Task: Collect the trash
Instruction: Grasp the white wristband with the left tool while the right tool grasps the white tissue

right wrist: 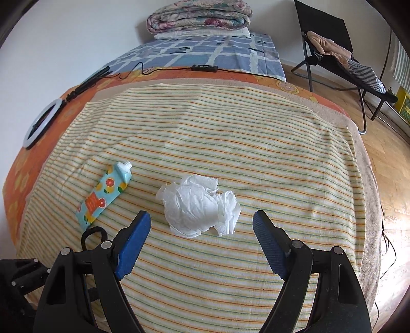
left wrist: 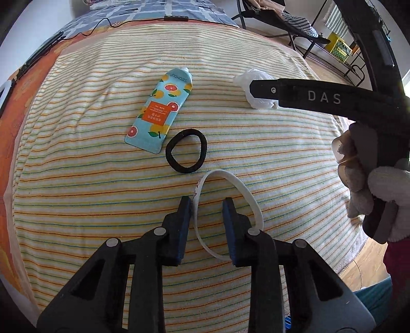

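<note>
A crumpled white tissue (right wrist: 200, 205) lies on the striped towel (right wrist: 230, 143); my right gripper (right wrist: 202, 230) is open just short of it, one finger on each side. The tissue (left wrist: 258, 89) shows in the left wrist view, partly behind the right gripper's finger. A blue fruit-print tube (left wrist: 159, 110) (right wrist: 105, 194) lies to the left. A black hair tie (left wrist: 185, 151) lies beside it. A white wristband (left wrist: 230, 205) lies by my left gripper (left wrist: 207, 205), which is partly open with the band's left side between its fingers.
A ring light (right wrist: 38, 125) and its cable lie on the orange sheet at the left. A folded quilt (right wrist: 200, 15) is at the far end of the bed. A black chair (right wrist: 346, 59) with clothes stands on the wood floor at the right.
</note>
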### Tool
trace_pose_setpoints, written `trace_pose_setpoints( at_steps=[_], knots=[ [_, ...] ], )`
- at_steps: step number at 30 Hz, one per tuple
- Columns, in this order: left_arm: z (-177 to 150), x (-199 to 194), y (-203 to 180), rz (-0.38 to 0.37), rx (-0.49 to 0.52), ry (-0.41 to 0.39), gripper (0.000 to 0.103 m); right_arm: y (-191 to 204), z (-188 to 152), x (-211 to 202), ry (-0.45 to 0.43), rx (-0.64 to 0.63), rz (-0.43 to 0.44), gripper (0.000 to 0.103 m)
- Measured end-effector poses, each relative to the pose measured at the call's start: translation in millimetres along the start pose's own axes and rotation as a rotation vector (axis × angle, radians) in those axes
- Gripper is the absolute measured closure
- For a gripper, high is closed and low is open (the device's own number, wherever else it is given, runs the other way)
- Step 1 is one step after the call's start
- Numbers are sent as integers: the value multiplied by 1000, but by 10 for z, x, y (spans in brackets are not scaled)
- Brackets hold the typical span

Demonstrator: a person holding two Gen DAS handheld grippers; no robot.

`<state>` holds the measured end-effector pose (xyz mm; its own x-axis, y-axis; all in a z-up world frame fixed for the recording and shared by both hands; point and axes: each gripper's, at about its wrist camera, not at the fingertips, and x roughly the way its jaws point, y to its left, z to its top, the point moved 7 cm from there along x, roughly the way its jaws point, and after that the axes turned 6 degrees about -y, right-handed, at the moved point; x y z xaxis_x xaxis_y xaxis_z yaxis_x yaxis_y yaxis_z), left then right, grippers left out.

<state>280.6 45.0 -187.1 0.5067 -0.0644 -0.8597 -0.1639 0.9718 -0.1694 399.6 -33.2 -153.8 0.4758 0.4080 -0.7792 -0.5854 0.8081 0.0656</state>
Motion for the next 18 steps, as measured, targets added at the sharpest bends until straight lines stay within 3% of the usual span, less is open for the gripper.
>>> trace_pose_setpoints(
  at_steps=[11, 13, 15, 18],
  knots=[
    [12, 4, 29, 28, 19, -22, 96, 17, 36, 164, 8, 4, 2, 24],
    [-2, -18, 42, 28, 12, -23, 97, 27, 28, 169, 13, 0, 1, 33],
    [-12, -32, 52, 23, 3, -22, 97, 42, 8, 185, 25, -6, 3, 53],
    [-12, -63, 52, 22, 4, -27, 99, 71, -30, 180, 33, -3, 26, 64]
  ],
)
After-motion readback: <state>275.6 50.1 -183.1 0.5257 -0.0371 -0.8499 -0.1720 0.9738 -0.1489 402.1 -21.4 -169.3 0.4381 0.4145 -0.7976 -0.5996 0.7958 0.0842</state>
